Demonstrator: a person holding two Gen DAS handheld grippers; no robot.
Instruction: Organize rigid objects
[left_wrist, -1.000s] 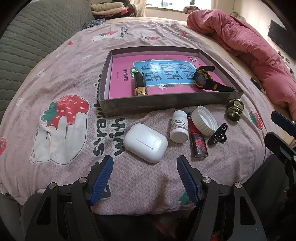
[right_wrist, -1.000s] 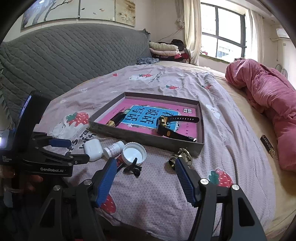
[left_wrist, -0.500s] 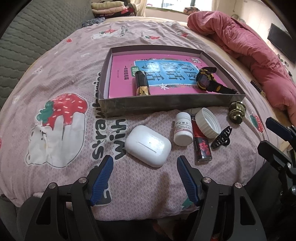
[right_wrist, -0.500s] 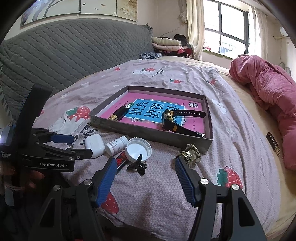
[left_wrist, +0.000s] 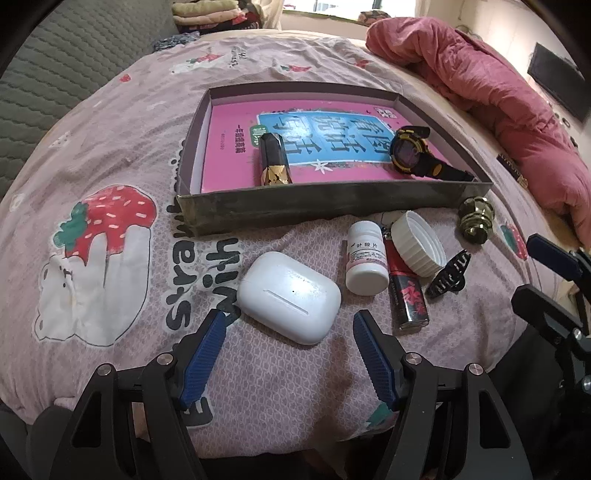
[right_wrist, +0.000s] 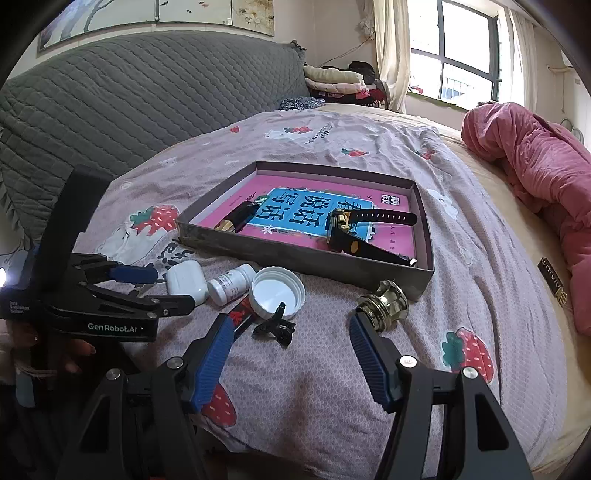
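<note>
A shallow grey box on the bed holds a pink book, a black-and-gold lipstick and a black-and-yellow watch. In front of it lie a white earbud case, a small white pill bottle, a red lighter, a white jar lid, a black hair clip and a brass knob. My left gripper stands open just short of the earbud case. My right gripper is open, empty, near the hair clip and knob.
A rumpled pink quilt lies on the right of the bed. A grey quilted headboard rises at the left, with folded clothes by the window. A small dark labelled item lies near the right edge of the bed.
Both views have crept slightly closer to the objects in front of the box; the earbud case now sits nearer my left fingertips. Nothing on the bed has moved.
</note>
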